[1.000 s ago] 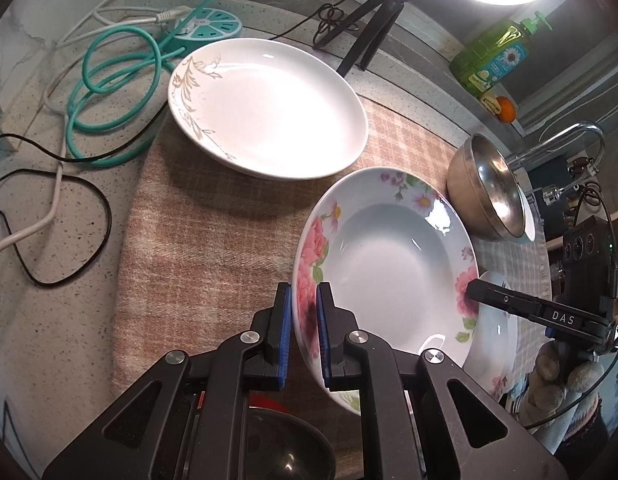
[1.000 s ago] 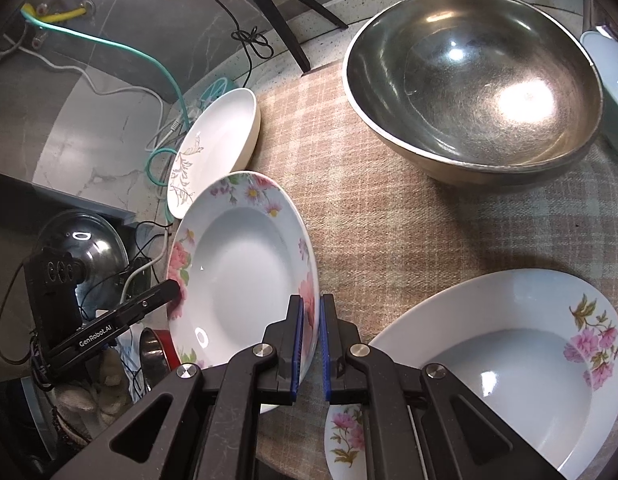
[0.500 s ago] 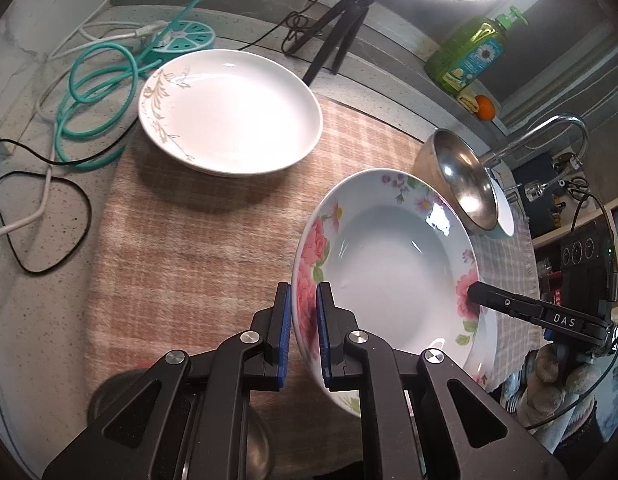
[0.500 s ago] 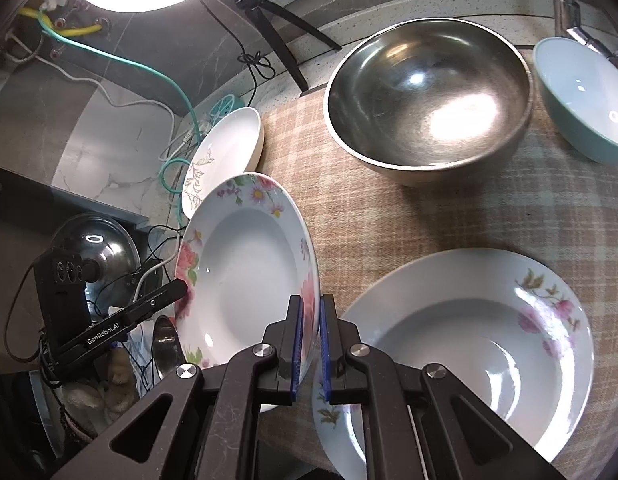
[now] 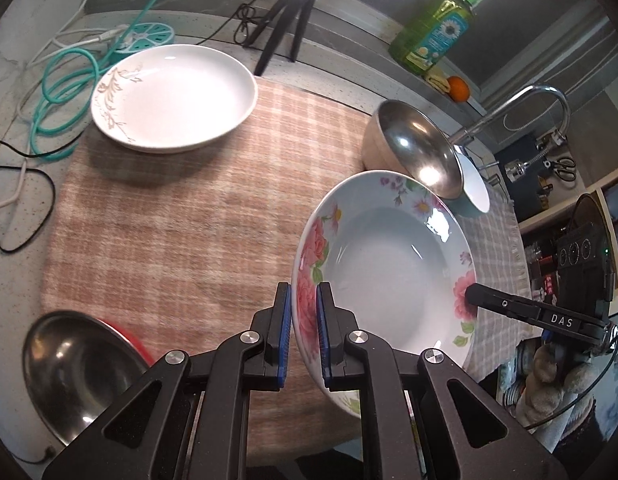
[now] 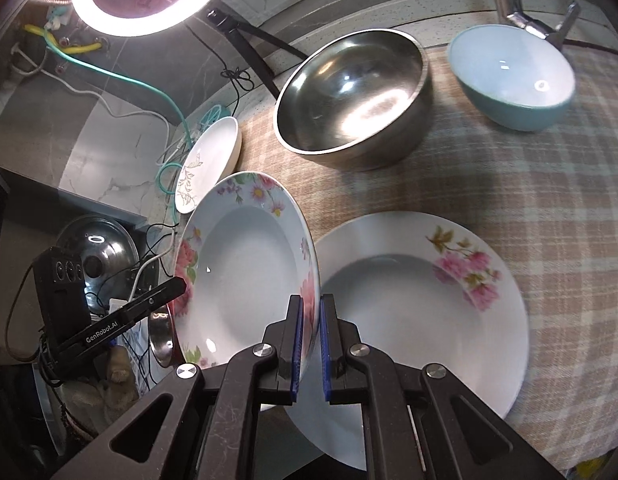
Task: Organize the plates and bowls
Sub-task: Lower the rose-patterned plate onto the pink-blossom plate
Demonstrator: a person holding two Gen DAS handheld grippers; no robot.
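A checked cloth [image 5: 181, 240] covers most of the tabletop [image 5: 13, 216], and on it sit a big steel bowl [image 6: 349, 92], a teal bowl [image 6: 513, 76] beside it, a pale plate with pink blossoms [image 6: 421, 320] and, well apart at the far corner, a white plate with a gold sprig [image 5: 173, 92]. Above the cloth, tilted steeply on edge, hangs the rose-rimmed deep plate [image 5: 389, 264] (it touches nothing below). The left gripper [image 5: 303, 336] has its fingers clamped on one rim and the right gripper [image 6: 310, 344] is clamped on the opposite rim.
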